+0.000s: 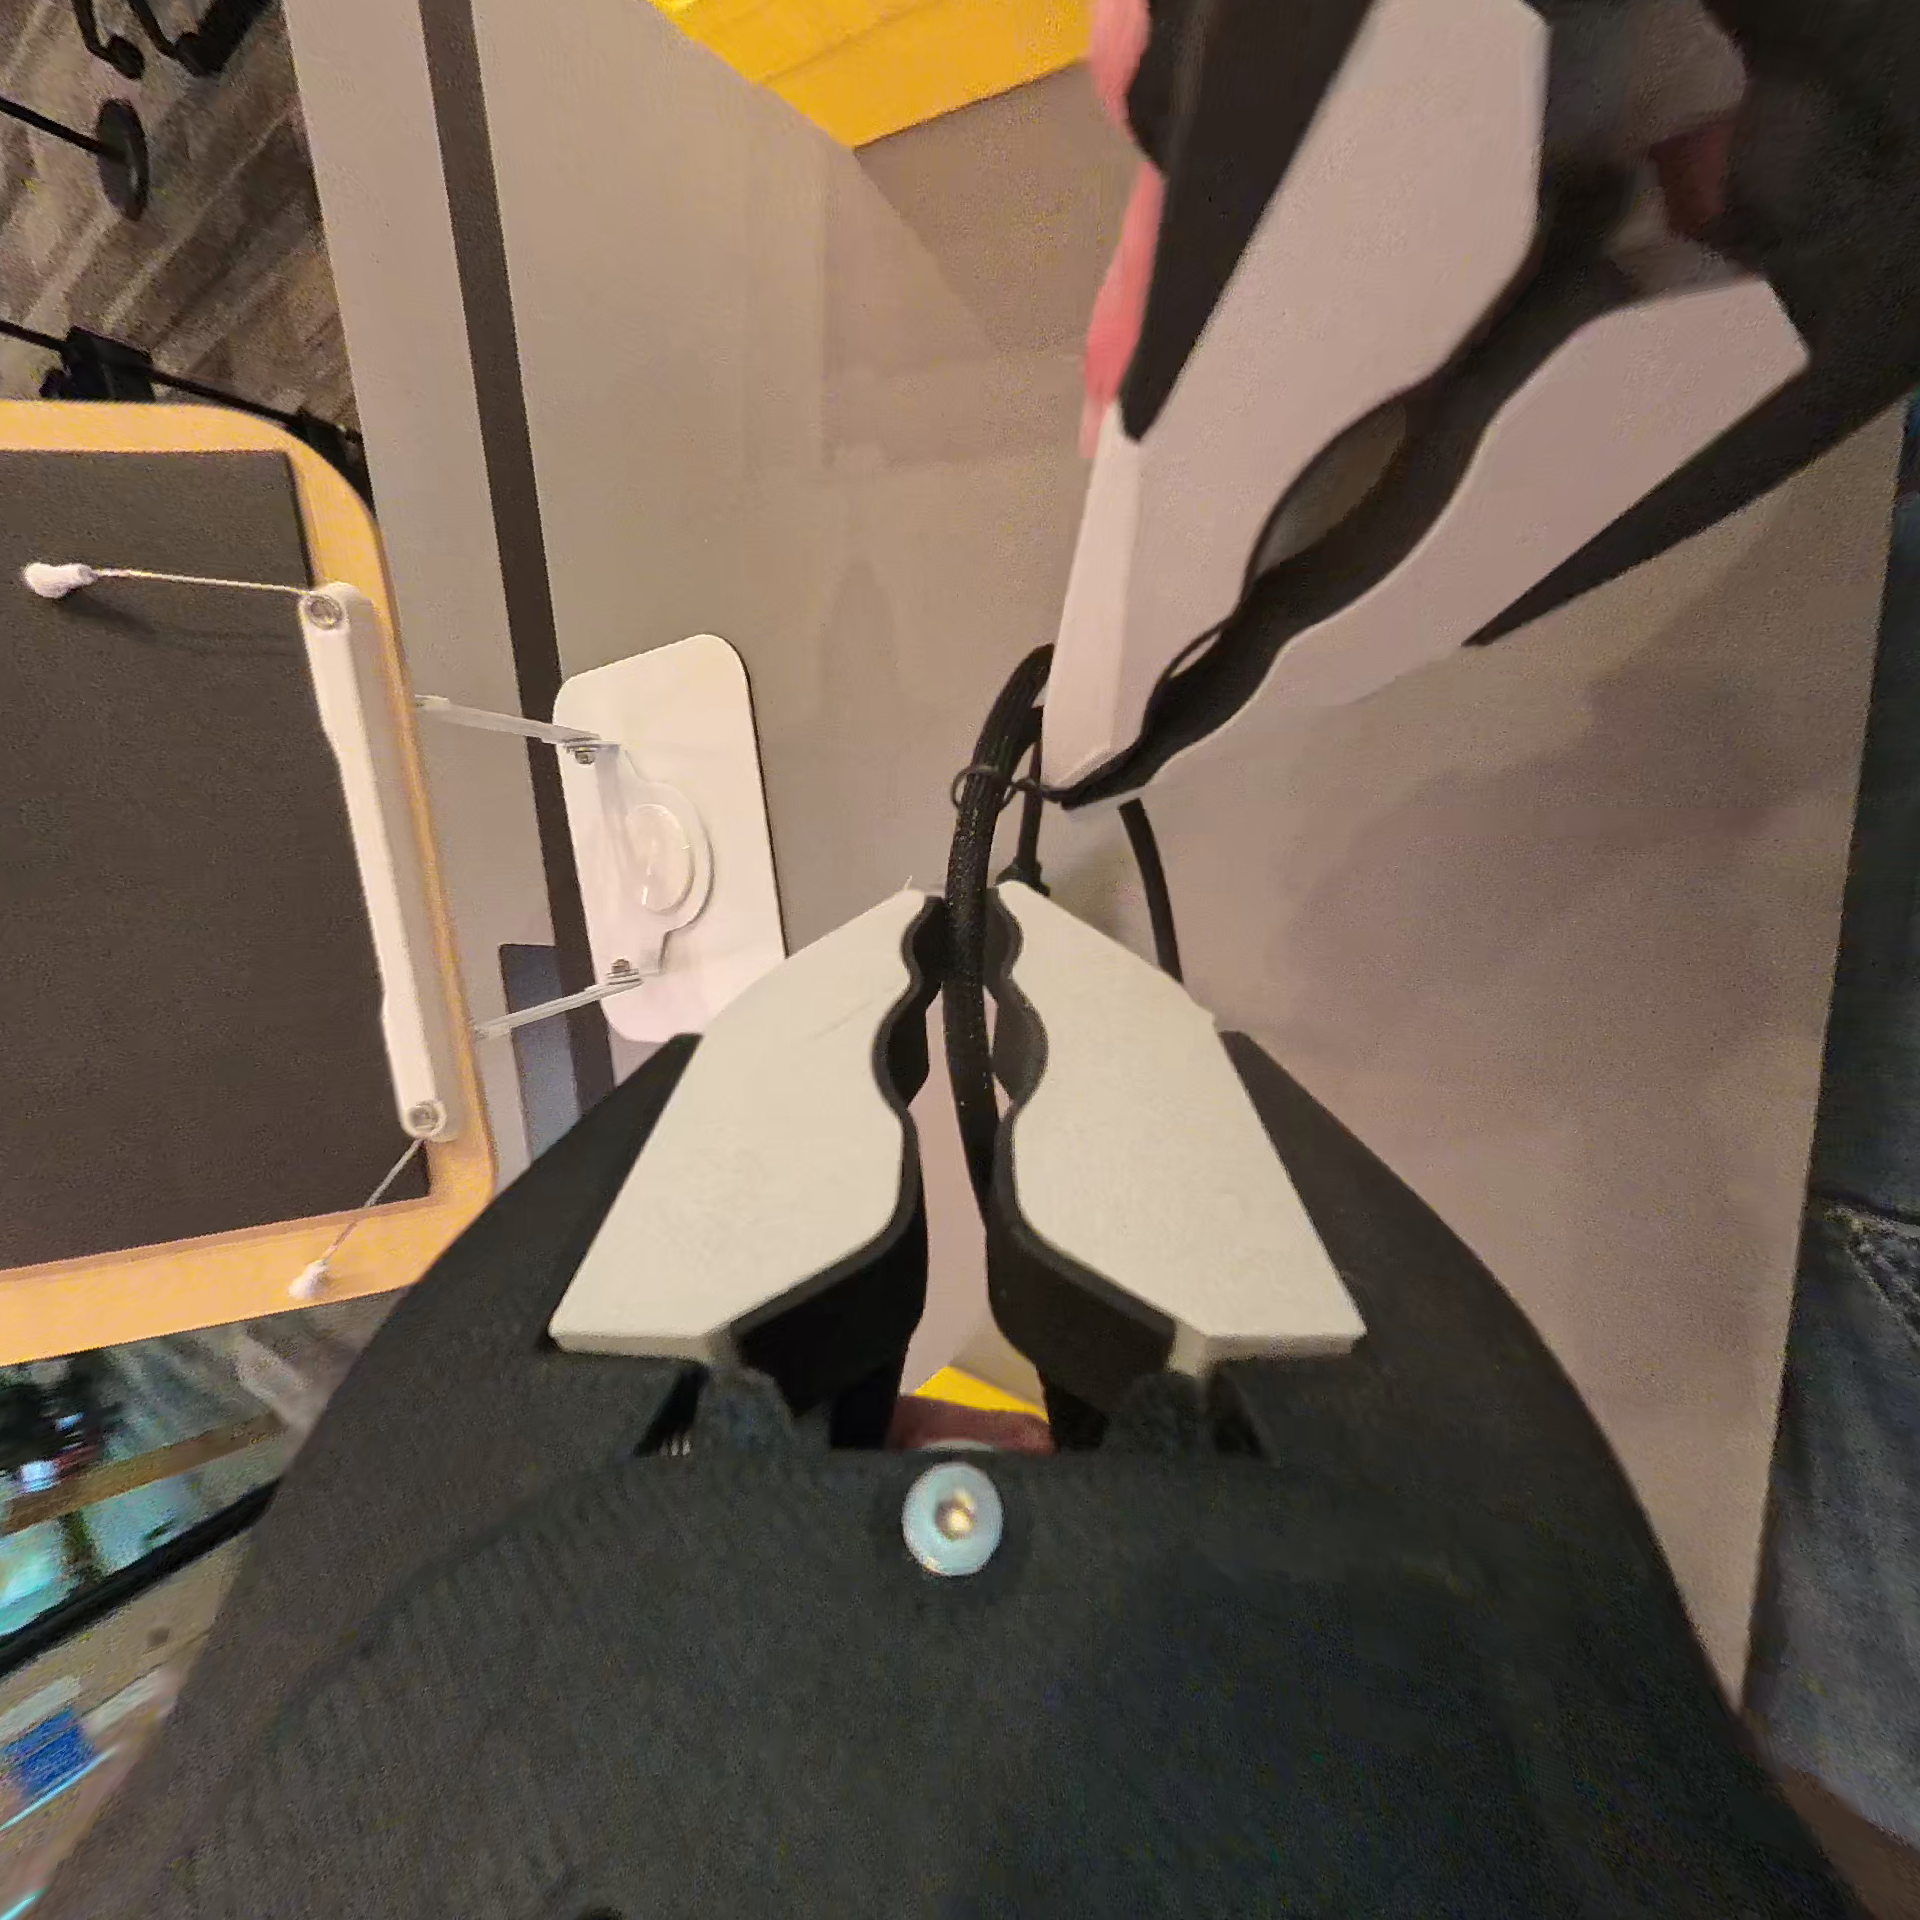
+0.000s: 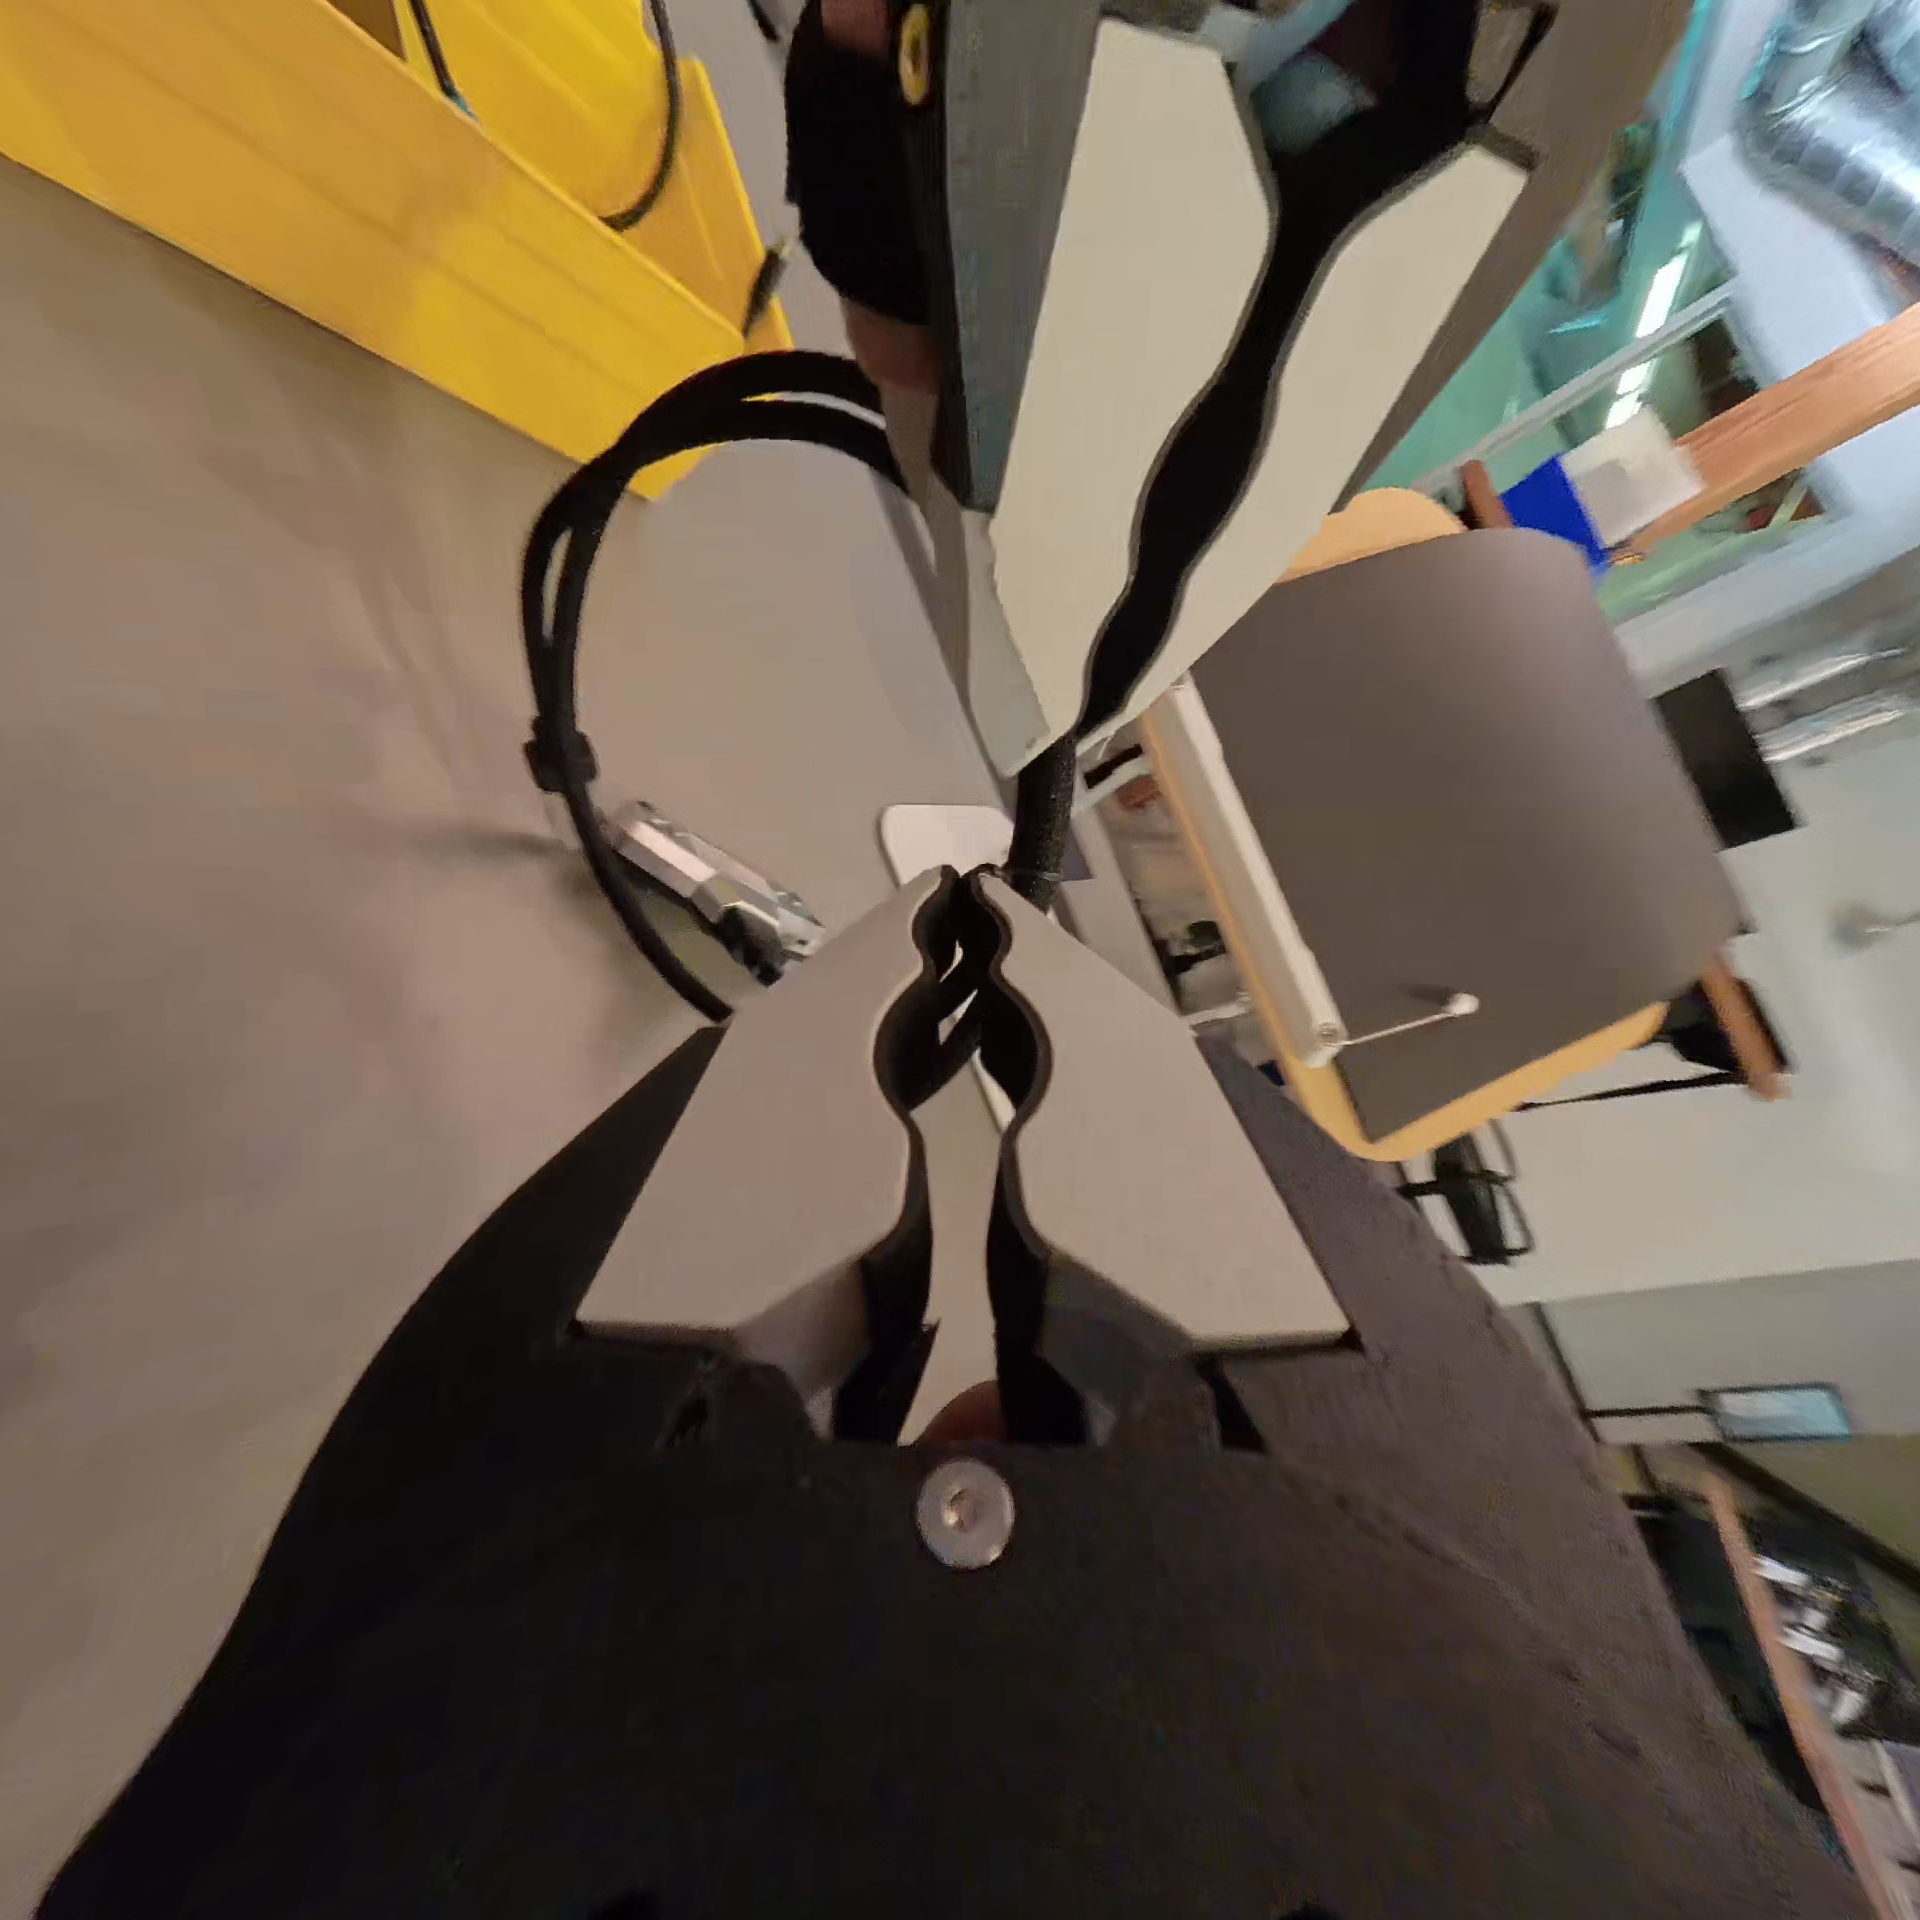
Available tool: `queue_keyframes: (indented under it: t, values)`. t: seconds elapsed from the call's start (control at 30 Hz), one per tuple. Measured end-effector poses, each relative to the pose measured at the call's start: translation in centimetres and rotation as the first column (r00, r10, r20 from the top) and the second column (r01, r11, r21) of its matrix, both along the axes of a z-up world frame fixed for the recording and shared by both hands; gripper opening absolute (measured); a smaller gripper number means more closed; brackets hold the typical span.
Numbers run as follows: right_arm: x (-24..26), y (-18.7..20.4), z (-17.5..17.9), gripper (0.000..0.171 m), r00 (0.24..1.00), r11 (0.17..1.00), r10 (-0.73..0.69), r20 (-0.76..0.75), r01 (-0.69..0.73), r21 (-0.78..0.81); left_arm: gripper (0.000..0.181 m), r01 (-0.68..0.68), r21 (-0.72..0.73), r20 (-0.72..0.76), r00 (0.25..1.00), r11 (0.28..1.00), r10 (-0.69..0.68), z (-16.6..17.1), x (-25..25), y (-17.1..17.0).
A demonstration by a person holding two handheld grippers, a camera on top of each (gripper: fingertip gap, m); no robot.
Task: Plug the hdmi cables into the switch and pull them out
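Both tools, left (image 1: 961,914) and right (image 2: 961,883), clamped on lengthwise-running cable (image 1: 966,1039).

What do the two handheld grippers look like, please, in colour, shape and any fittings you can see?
Both look alike. The left gripper and right gripper each have a wide, textured black body with a silver screw at its centre. From it run two flat pale grey fingers, tapering toward the tips, with wavy black-lined inner edges. No markings show.
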State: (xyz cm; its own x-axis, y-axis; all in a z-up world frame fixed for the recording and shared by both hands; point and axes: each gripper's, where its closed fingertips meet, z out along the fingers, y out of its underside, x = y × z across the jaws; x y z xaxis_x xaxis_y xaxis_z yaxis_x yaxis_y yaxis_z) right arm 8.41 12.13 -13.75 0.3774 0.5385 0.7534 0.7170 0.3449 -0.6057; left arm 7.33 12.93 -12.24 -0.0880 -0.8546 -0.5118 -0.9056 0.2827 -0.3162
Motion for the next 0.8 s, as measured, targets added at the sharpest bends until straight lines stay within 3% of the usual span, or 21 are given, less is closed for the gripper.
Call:
queue_keyframes:
  t: [0.1, 0.2, 0.3, 0.47, 0.67, 0.8]
  values:
    - [0.1, 0.0, 0.8, 0.000, 0.997, 0.999, -0.021, -0.076, 0.023, 0.033, 0.006, -0.011, -0.014, 0.080, 0.997, 1.000, 0.012, 0.2, 0.2, 0.0]
    - [0.5, -0.1, 1.6, 0.003, 0.960, 0.999, -0.031, -0.277, 0.020, -0.040, 0.006, -0.022, 0.029, 0.168, 0.986, 0.999, 0.017, 0.8, 0.4, -0.2]
    - [0.6, -0.4, 1.9, 0.017, 0.862, 0.982, -0.045, -0.504, -0.054, -0.181, 0.006, -0.047, 0.054, 0.259, 0.965, 0.997, 0.031, 1.2, 0.6, -0.4]
    - [0.6, -0.8, 2.3, 0.016, 0.666, 0.908, -0.088, -0.741, -0.252, -0.334, 0.006, -0.084, 0.083, 0.377, 0.925, 0.993, 0.047, 1.2, 0.6, -0.8]
    - [0.6, -0.7, 2.5, 0.016, 0.468, 0.812, -0.176, -0.866, -0.429, -0.397, 0.006, -0.123, 0.104, 0.475, 0.878, 0.987, 0.059, 1.4, 0.8, -1.1]
    - [0.8, -0.3, 2.0, 0.012, 0.434, 0.804, -0.203, -0.878, -0.437, -0.402, 0.006, -0.128, 0.111, 0.498, 0.865, 0.986, 0.056, 1.4, 1.0, -1.3]
